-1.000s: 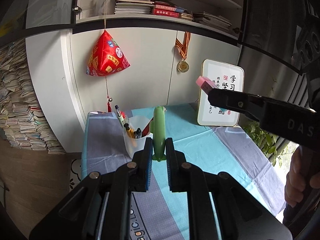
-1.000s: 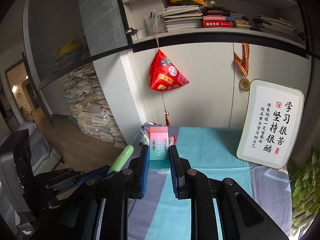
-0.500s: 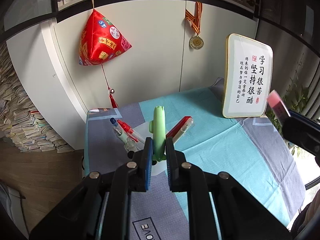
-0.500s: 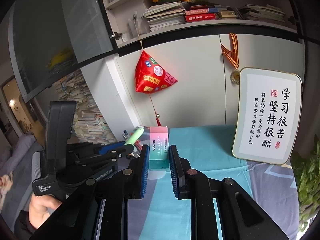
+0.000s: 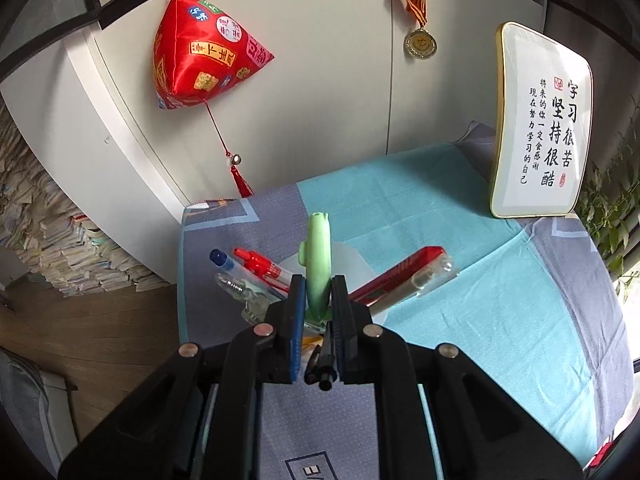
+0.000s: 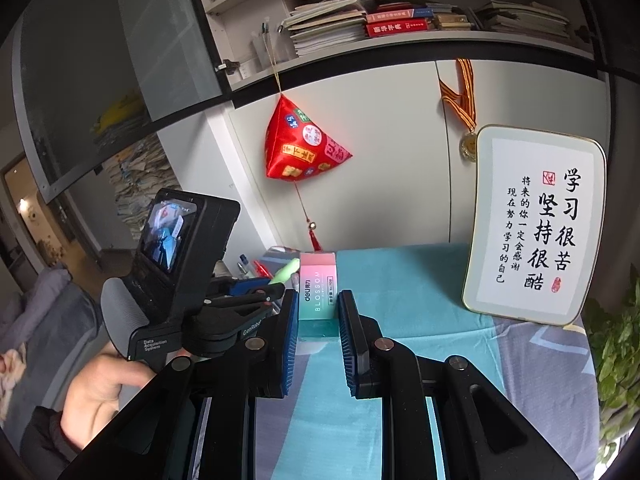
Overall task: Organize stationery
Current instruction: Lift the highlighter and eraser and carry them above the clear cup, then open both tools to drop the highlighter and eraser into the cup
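**Green pen over the pen cup, eraser held in the other gripper**

Left gripper (image 5: 317, 300): jaws clamped on a green pen (image 5: 318, 258), upright, tip end pointing away from the camera. It sits directly above a translucent white pen cup (image 5: 352, 264) standing on the table (image 5: 500, 320) near its left edge. Can't tell whether the pen's lower end is inside the cup – the fingers hide it.

Cup contents, as far as visible:
- blue-capped pen (image 5: 232, 266), leaning left
- red pen (image 5: 262, 266) beside it, also leaning left
- clear-barrel pen (image 5: 236, 288) below those two
- red-and-clear pen (image 5: 408, 276), leaning right over the rim
- black pen (image 5: 324, 364) poking out toward the camera between the gripper fingers

Right gripper (image 6: 318, 312): jaws closed on a pink-to-green eraser (image 6: 318, 292) in its "BLOSSOM" sleeve, standing on end, held above the table – not touching the cloth. It is well to the right of the cup.

From the right wrist view the left gripper (image 6: 276, 290) shows at left with the green pen (image 6: 285, 272) sticking out of it, and the person's left hand (image 6: 100, 388) on the handle.

Background: a framed calligraphy sign (image 5: 540, 128) stands at the back right of the table; a red pouch (image 5: 204, 56) and a medal (image 5: 420, 42) hang on the cabinet behind.
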The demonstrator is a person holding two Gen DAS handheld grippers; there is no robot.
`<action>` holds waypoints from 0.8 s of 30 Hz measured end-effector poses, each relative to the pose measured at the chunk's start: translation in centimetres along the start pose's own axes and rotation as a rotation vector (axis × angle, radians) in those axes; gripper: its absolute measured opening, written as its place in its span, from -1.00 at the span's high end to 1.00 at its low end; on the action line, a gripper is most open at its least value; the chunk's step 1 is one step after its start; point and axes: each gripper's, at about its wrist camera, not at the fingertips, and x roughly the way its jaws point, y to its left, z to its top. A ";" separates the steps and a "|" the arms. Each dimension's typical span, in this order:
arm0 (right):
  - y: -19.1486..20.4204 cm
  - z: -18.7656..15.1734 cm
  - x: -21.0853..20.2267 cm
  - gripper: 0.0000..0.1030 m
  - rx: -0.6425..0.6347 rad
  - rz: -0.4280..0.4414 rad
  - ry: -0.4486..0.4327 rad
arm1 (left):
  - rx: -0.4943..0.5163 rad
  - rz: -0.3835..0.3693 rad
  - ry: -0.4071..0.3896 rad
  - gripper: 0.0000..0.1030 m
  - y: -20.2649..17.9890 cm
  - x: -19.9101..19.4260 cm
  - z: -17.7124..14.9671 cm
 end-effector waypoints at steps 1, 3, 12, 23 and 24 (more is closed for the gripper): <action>0.0 0.0 0.0 0.60 0.002 0.002 0.002 | -0.006 -0.007 0.004 0.79 0.0 0.1 0.1; -0.1 0.0 0.0 0.60 0.007 0.006 0.001 | 0.003 0.011 0.005 0.79 -0.3 0.3 0.2; -0.3 -0.1 0.0 0.60 0.013 0.009 0.003 | 0.017 0.064 -0.006 0.75 -0.7 -0.3 0.7; -0.3 -0.5 -0.3 0.60 0.017 0.004 0.014 | 0.005 0.053 -0.071 0.69 -0.4 -2.8 -1.0; -0.2 -0.5 -0.2 0.60 0.015 0.006 0.016 | -0.004 0.046 -0.079 0.65 -0.3 -3.0 -1.3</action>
